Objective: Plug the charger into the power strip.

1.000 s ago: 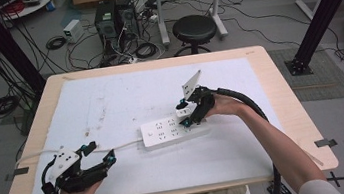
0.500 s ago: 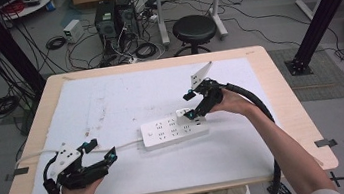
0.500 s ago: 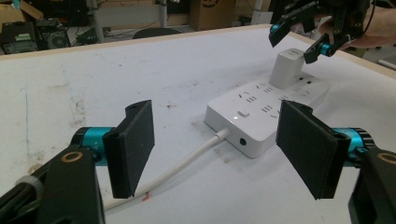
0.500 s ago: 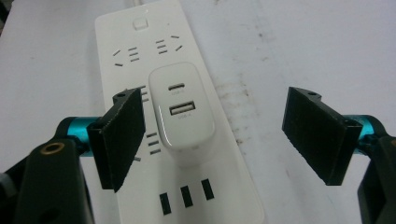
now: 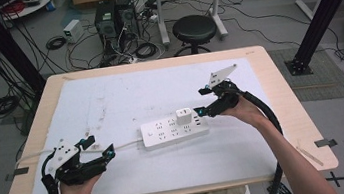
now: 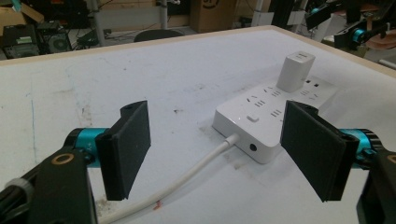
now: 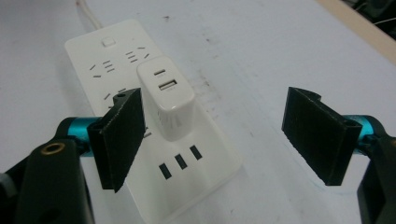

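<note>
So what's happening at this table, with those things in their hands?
A person holds a two-jaw claw in each hand over a white power strip. A white charger stands plugged into the strip. The right claw hovers open beside the charger, gripping nothing. The left claw rests open near the strip's cable, also holding nothing.

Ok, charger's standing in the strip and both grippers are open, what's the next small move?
Probably back the right gripper away. Its fingers are spread and off the charger, which stands in the strip, so nothing looks left to hold.
</note>
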The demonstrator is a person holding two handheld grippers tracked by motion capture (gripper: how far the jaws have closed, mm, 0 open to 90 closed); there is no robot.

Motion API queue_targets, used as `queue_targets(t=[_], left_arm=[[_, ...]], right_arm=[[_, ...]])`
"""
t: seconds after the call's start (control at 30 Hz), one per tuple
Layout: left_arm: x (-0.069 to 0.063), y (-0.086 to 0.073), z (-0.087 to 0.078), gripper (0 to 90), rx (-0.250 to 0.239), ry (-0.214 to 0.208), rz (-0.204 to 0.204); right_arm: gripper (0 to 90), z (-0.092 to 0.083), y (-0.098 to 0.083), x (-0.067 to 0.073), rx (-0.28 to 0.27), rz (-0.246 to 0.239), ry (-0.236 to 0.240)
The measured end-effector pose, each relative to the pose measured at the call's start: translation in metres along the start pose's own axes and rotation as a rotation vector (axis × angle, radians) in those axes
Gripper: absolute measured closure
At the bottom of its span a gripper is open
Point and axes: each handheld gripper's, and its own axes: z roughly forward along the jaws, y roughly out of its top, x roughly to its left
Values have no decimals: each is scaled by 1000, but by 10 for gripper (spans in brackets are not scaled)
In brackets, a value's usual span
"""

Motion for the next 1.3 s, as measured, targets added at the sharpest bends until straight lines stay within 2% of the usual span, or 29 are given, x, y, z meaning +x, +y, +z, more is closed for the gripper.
queue_targets(t=[0.07,0.1,0.17,0.33,0.4,0.43,0.47,0.5,0.6,0.67,0.7,0.73,0.8,0.87,0.93,0.97,1.1,1.17,1.3], left_arm=[[1,0,2,244,0,-1,-1],[1,0,2,244,1,-1,-2],[2,1,4,244,0,-2,1],[2,1,5,244,-3,-6,1],[2,1,5,244,-2,-8,8],[2,1,5,244,-2,-8,8],[2,0,4,244,-6,0,5],[2,0,4,244,-10,3,3],[3,-1,3,242,-10,5,6],[4,-3,3,239,-12,11,5],[4,-3,3,239,-11,12,6],[4,-3,3,239,-11,12,6],[5,-3,2,239,-11,12,9],[5,-2,2,239,-13,14,8],[5,-2,0,239,-15,12,14],[5,-2,0,239,-15,12,14],[4,-3,-1,239,-16,18,12],[5,-4,-1,239,-16,20,8],[5,-5,-1,239,-16,24,6]], right_arm=[[220,0,0,0,0,0,0],[220,-13,-12,5,-51,59,-73],[221,-21,-20,7,-77,98,-99],[221,-31,-30,12,-115,145,-103],[221,-45,-44,20,-146,182,-160],[221,-45,-44,20,-146,182,-160],[221,-48,-47,22,-155,196,-184],[221,-55,-55,27,-183,235,-226],[221,-57,-59,29,-196,254,-246],[221,-64,-74,40,-249,301,-318],[221,-65,-78,43,-259,310,-346],[221,-65,-78,43,-259,310,-346],[221,-69,-89,52,-282,367,-418],[221,-69,-92,54,-295,380,-428],[221,-72,-104,65,-308,416,-459],[221,-72,-106,67,-305,425,-458],[221,-73,-109,69,-305,433,-456],[220,-76,-117,73,-301,440,-457],[221,-80,-122,73,-302,447,-461]])
